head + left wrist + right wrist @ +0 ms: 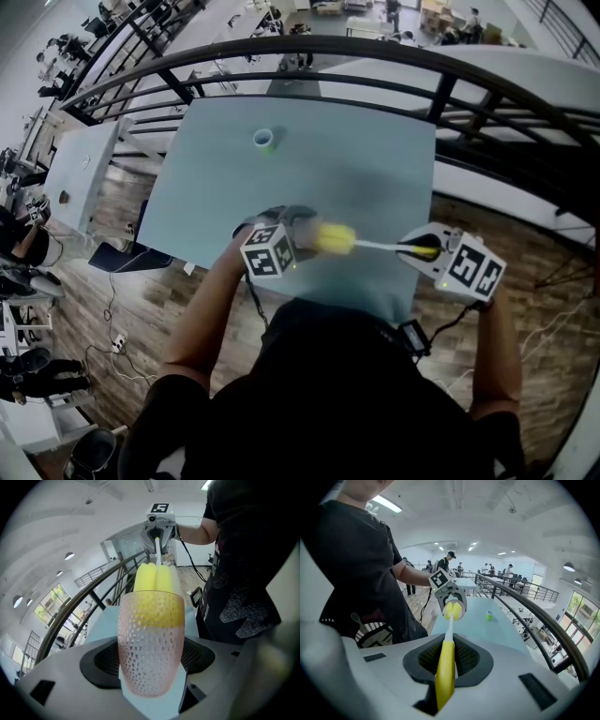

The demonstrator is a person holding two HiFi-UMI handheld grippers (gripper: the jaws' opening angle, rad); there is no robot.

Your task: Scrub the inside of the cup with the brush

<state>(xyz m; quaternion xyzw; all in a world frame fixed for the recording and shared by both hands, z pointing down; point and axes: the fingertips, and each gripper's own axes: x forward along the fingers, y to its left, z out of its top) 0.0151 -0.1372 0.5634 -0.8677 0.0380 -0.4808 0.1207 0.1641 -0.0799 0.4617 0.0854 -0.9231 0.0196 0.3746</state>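
Two hand-held grippers face each other above the near edge of a pale blue-green tabletop (375, 169). The left hand-held gripper (298, 227) is clamped on a pink, dimpled, see-through cup (150, 648), held off the surface with its mouth turned toward the other gripper. The right hand-held gripper (424, 249) has its jaws closed on the yellow handle of the brush (446, 665). A thin white stem runs from the handle to the yellow sponge head (155, 581), which sits in the mouth of the cup, partly inside and showing through the wall.

Most of the tabletop is bare; one small green cup (263, 140) stands alone near its far edge, well apart from the grippers. Just behind the tabletop a dark metal railing (450, 84) curves across, and beyond it lies a lower level with desks and several people (487, 568) standing about. Wooden floor (525, 309) surrounds the tabletop, with cables (112, 309) trailing over it on the left. The room is white and bright, with ceiling lights and tall windows (581, 609) along one side.
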